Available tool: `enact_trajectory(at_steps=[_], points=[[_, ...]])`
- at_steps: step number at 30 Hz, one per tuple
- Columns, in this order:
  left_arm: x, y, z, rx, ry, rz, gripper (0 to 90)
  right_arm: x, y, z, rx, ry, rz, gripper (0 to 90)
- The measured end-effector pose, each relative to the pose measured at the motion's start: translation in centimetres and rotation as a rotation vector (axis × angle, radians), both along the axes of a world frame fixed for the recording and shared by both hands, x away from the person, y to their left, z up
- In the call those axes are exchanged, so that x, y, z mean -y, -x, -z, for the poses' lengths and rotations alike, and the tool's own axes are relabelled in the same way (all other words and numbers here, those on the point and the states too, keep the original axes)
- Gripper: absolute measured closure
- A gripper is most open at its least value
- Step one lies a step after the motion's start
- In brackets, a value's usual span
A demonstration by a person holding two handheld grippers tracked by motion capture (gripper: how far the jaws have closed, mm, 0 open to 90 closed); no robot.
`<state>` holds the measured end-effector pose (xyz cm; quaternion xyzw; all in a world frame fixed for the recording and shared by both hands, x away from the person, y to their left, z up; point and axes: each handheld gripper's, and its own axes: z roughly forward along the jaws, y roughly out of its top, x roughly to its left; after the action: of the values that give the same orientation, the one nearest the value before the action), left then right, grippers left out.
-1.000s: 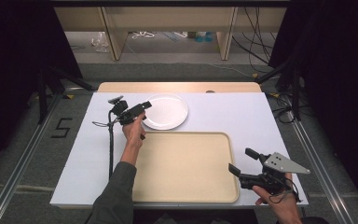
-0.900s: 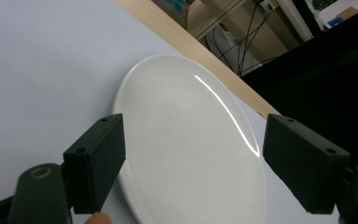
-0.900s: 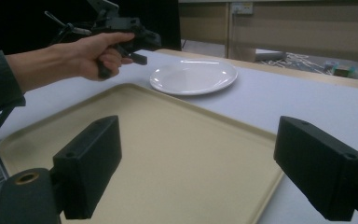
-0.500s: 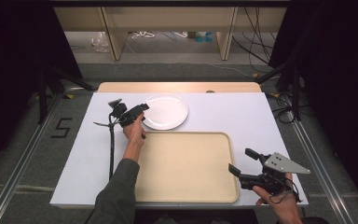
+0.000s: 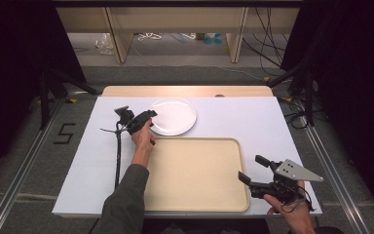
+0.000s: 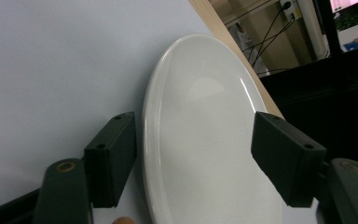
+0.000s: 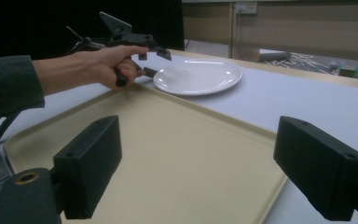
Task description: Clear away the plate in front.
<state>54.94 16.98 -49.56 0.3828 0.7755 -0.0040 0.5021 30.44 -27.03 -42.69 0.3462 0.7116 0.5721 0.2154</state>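
Observation:
A white round plate (image 5: pixel 173 116) lies on the white table cover behind a beige tray (image 5: pixel 195 170). My left gripper (image 5: pixel 150 119) is at the plate's left rim, open. In the left gripper view the plate (image 6: pixel 205 116) runs between the jaws, one jaw outside the rim and the other over the plate's face, neither pressing on it. My right gripper (image 5: pixel 253 169) hovers open over the tray's front right corner, holding nothing. The right gripper view looks across the tray (image 7: pixel 168 140) to the plate (image 7: pixel 198 77) and the left gripper (image 7: pixel 151 56) held in a hand.
The left gripper's black cable (image 5: pixel 118 156) trails down the table's left side. A wooden table edge (image 5: pixel 185 90) runs behind the white cover. Beyond it stand shelf legs, with loose cables on the floor. A floor mark "5" (image 5: pixel 64 133) lies to the left.
My left gripper has slid a little to the right, so its jaws now straddle the plate's rim. The right gripper has stayed still.

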Motion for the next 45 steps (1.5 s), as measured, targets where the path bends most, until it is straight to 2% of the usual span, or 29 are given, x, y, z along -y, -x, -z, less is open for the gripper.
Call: enact_trajectory(at_steps=[2,3,6,8,9,10,12,13,14,15,16,17,18,20,21,24,25,26,27,28,31,32,33,38,39,40,41,44,45], points=[[0.0,0.0,0.3,0.016,0.013,0.0,35.7,0.0,0.0,0.0,0.001,0.001,-0.003,15.8],[0.1,-0.1,0.4,-0.003,0.04,-0.02,36.9,0.0,0.0,0.0,0.002,0.0,-0.005,15.8],[0.2,0.0,0.5,-0.013,0.049,-0.028,41.9,0.1,0.0,0.0,-0.002,0.001,-0.002,15.8],[0.3,0.1,0.7,-0.013,0.037,-0.041,48.3,0.2,0.0,-0.1,-0.01,0.008,-0.005,15.8],[0.1,0.5,1.3,-0.006,0.09,-0.08,51.9,0.1,0.0,0.0,-0.008,0.005,-0.005,15.8],[0.0,0.7,1.7,-0.009,0.121,-0.071,54.6,0.1,0.0,0.0,-0.007,0.006,-0.005,15.8],[0.0,0.8,1.9,-0.001,0.135,-0.092,57.8,0.0,0.0,0.0,-0.012,0.004,-0.007,15.8],[-0.1,1.0,2.2,-0.003,0.139,-0.095,61.0,0.0,0.0,0.1,0.002,0.002,-0.005,15.8],[0.0,1.1,2.2,0.012,0.152,-0.106,61.4,0.0,0.0,0.0,-0.001,0.003,-0.004,15.8],[0.1,1.0,2.1,0.015,0.154,-0.123,62.6,0.0,0.0,0.0,-0.01,0.013,-0.001,15.8],[0.2,1.0,2.0,-0.005,0.142,-0.127,64.5,0.0,0.0,0.0,-0.003,0.002,-0.005,15.8],[0.0,1.1,2.2,-0.021,0.122,-0.107,66.4,0.0,0.0,0.0,-0.006,0.002,-0.005,15.8],[0.0,1.1,2.2,-0.03,0.122,-0.115,67.6,0.1,0.1,-0.1,-0.017,0.016,-0.004,15.8],[0.0,1.1,2.2,-0.04,0.129,-0.121,71.6,0.0,0.0,0.0,-0.009,0.003,-0.005,15.8],[-0.1,1.1,2.3,-0.047,0.143,-0.145,74.6,0.1,0.0,0.0,-0.018,0.018,0.001,15.8],[-0.2,1.3,2.4,-0.053,0.149,-0.157,82.8,0.1,0.0,0.0,-0.014,0.007,-0.004,15.9],[-0.1,1.5,2.5,-0.033,0.145,-0.164,83.4,0.2,0.0,0.0,-0.009,0.009,-0.004,15.9],[-0.1,1.5,2.5,-0.033,0.145,-0.164,84.2,0.2,0.0,0.0,-0.009,0.009,-0.004,15.9],[0.1,1.6,2.5,0.0,0.165,-0.178,85.0,0.3,0.0,-0.1,-0.009,0.012,-0.003,16.0],[0.0,1.7,2.6,-0.004,0.18,-0.178,85.1,0.3,0.0,0.0,-0.004,0.009,-0.004,16.0],[-0.2,1.8,2.9,0.041,0.236,-0.177,85.7,0.3,0.0,0.0,-0.005,0.008,-0.002,16.0],[-0.2,1.9,2.8,0.041,0.243,-0.191,86.1,0.2,0.0,0.0,-0.006,0.007,-0.002,16.0],[-0.1,2.0,2.7,0.06,0.238,-0.198,86.3,0.3,0.0,0.0,-0.008,0.012,-0.003,16.1],[-0.3,2.2,3.1,0.081,0.221,-0.181,86.4,0.2,0.0,0.0,-0.004,0.008,-0.001,16.2],[-0.2,2.3,3.3,0.082,0.281,-0.192,86.4,0.3,0.0,-0.1,-0.001,0.007,0.0,16.3],[-0.3,2.4,3.3,0.071,0.266,-0.191,86.3,0.2,-0.1,0.0,0.003,0.0,0.006,16.3],[-0.2,2.6,3.3,0.092,0.268,-0.198,86.2,0.3,-0.1,0.0,-0.003,-0.006,0.007,16.3],[-0.2,2.7,3.2,0.101,0.268,-0.2,85.6,0.3,-0.1,0.0,-0.006,-0.014,0.005,16.3],[-0.3,2.8,3.2,0.112,0.284,-0.212,85.3,0.4,0.0,-0.1,-0.016,-0.008,0.003,16.4]])
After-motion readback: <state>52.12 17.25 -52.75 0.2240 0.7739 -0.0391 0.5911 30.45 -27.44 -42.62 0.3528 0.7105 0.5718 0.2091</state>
